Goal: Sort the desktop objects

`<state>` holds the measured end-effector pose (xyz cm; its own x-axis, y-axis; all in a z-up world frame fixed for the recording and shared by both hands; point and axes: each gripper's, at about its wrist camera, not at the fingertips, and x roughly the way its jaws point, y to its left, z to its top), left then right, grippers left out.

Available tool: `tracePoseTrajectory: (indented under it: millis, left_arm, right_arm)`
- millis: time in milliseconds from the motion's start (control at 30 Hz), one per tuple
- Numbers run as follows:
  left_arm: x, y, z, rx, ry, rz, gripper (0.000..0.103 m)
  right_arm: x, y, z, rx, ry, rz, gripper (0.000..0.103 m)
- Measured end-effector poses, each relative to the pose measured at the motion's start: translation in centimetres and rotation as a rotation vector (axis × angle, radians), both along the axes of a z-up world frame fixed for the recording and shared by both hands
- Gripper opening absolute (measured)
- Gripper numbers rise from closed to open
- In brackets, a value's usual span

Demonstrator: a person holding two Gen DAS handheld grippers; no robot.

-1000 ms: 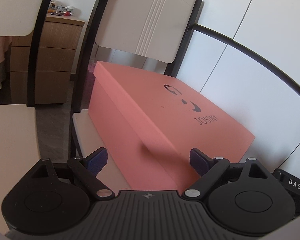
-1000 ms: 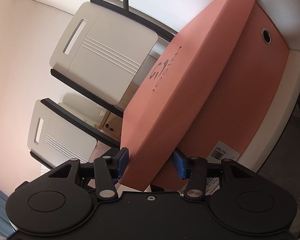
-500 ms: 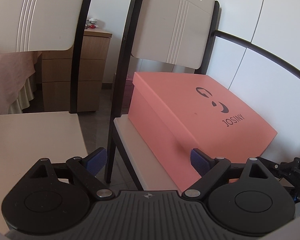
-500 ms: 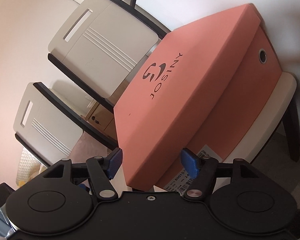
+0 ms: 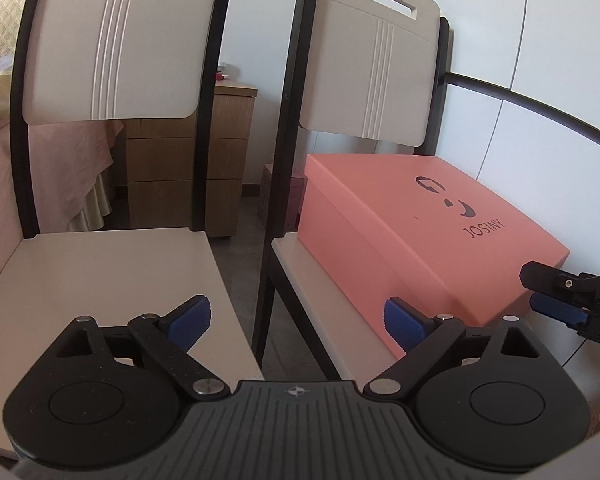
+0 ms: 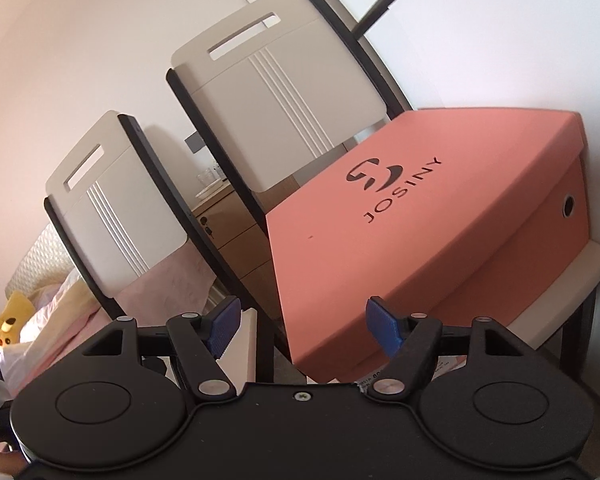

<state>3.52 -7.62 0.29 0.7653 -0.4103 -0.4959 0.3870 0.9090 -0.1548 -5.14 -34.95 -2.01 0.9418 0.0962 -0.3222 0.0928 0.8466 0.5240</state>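
Holding nothing: your left gripper (image 5: 296,318) and right gripper (image 6: 302,326) both hang with fingers spread. Item: pink shoe box (image 5: 428,236), lid on, resting on right-hand chair seat (image 5: 320,300). Sorting apparently not begun; no desktop or loose objects in view

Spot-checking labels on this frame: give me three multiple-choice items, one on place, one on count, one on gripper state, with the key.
1. The salmon-pink cardboard shoebox rests on:
A. the floor
B. the right-hand cream chair's seat
C. the wooden drawer unit

2. Cream chair backrests in the right wrist view:
A. one
B. two
C. three

3. The left gripper is:
A. open, empty
B. shut on the box
C. shut on a pen

Key: B, seat edge shows under the box; B, two slotted backs; A, blue pads apart, nothing between.
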Motion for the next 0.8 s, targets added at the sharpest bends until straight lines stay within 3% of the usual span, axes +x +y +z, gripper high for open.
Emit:
tracePoseTrajectory:
  millis: [267,800]
  left_arm:
    - [-2.0,2.3,0.3,0.006,-0.030,0.072,0.097]
    - [-5.4,6.7,1.3,0.043,-0.106,0.207,0.103]
  right_arm:
    - [-0.5,4.3,1.5,-0.164,-0.060,0.089,0.075]
    - [-0.1,11.5,2.0,-0.256,-0.127,0.190,0.086]
